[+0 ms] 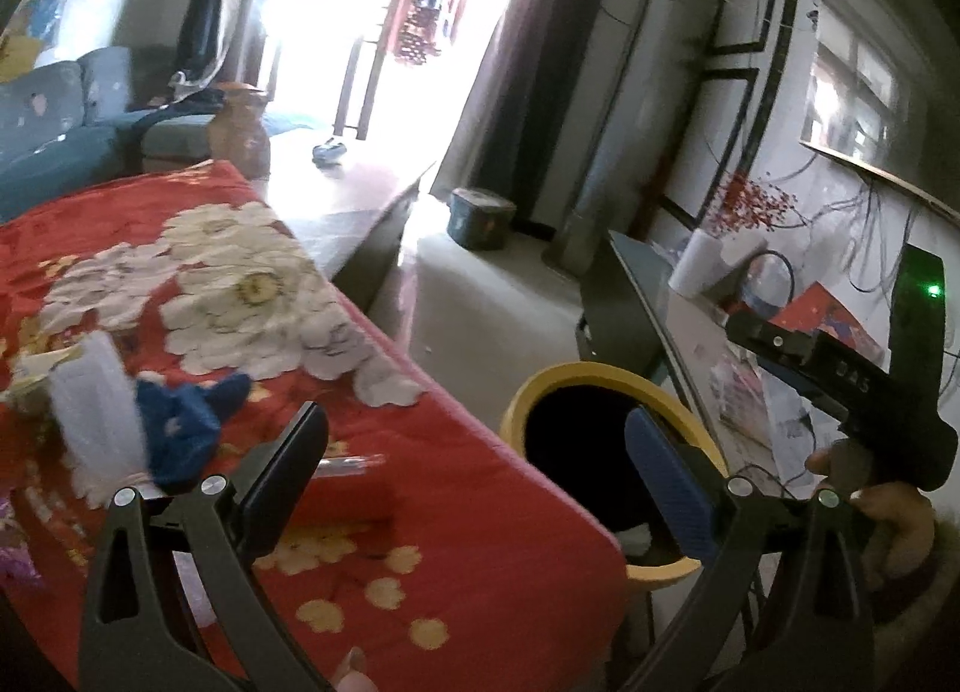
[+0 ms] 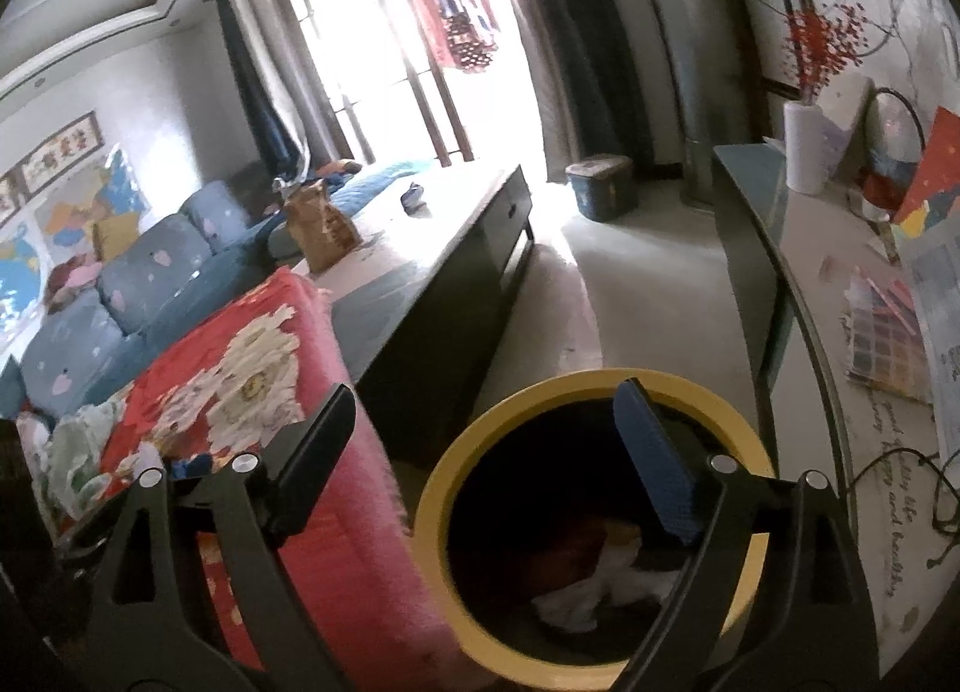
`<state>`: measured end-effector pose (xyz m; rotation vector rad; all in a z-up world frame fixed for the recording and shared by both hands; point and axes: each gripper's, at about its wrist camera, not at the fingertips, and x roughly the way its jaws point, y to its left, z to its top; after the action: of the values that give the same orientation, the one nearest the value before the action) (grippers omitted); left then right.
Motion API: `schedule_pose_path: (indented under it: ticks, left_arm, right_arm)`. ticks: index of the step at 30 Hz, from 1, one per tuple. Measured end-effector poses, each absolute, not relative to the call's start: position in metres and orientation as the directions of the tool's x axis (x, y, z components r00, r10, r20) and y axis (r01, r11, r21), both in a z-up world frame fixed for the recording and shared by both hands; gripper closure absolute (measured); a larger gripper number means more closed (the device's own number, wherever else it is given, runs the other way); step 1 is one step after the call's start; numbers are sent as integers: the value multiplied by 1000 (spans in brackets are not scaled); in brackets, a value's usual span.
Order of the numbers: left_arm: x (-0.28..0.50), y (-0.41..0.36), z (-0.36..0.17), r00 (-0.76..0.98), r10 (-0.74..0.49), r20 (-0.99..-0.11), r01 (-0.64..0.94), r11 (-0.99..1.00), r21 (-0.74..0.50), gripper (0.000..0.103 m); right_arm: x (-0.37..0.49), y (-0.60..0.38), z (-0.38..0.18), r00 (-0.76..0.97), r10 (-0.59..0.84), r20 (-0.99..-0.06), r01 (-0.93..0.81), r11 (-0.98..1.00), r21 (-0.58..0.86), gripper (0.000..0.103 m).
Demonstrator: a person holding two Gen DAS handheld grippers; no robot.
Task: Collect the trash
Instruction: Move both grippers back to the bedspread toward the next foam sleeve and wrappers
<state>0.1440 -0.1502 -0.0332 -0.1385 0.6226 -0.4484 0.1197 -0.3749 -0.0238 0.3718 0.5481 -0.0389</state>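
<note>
A yellow-rimmed trash bin (image 1: 543,386) (image 2: 456,452) stands beside a table under a red flowered cloth (image 1: 372,488) (image 2: 336,512). White crumpled trash (image 2: 600,584) lies inside the bin. My right gripper (image 2: 480,464) is open and empty, above the bin's mouth. My left gripper (image 1: 474,452) is open and empty, over the table's edge next to the bin. On the cloth lie a white wrapper (image 1: 96,410), a blue crumpled piece (image 1: 180,428) and a clear plastic bit (image 1: 348,461). More crumpled trash (image 2: 78,452) shows in the right wrist view. The right gripper's body (image 1: 840,392) shows in the left wrist view.
A dark low cabinet (image 2: 456,272) with a brown paper bag (image 2: 318,224) stands beyond the table. A blue sofa (image 2: 138,278) is at the left. A glass side table (image 2: 840,344) with papers and a white vase (image 2: 807,146) is at the right. A small blue bin (image 2: 600,185) sits on the floor.
</note>
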Motion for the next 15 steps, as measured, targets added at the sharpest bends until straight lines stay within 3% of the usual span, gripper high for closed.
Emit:
schedule_pose_path:
  ticks: [15]
  left_arm:
    - [125, -90, -17, 815, -316, -486, 227, 945, -233, 7]
  right_arm:
    - [116, -319, -11, 859, 160, -486, -17, 958, 286, 15]
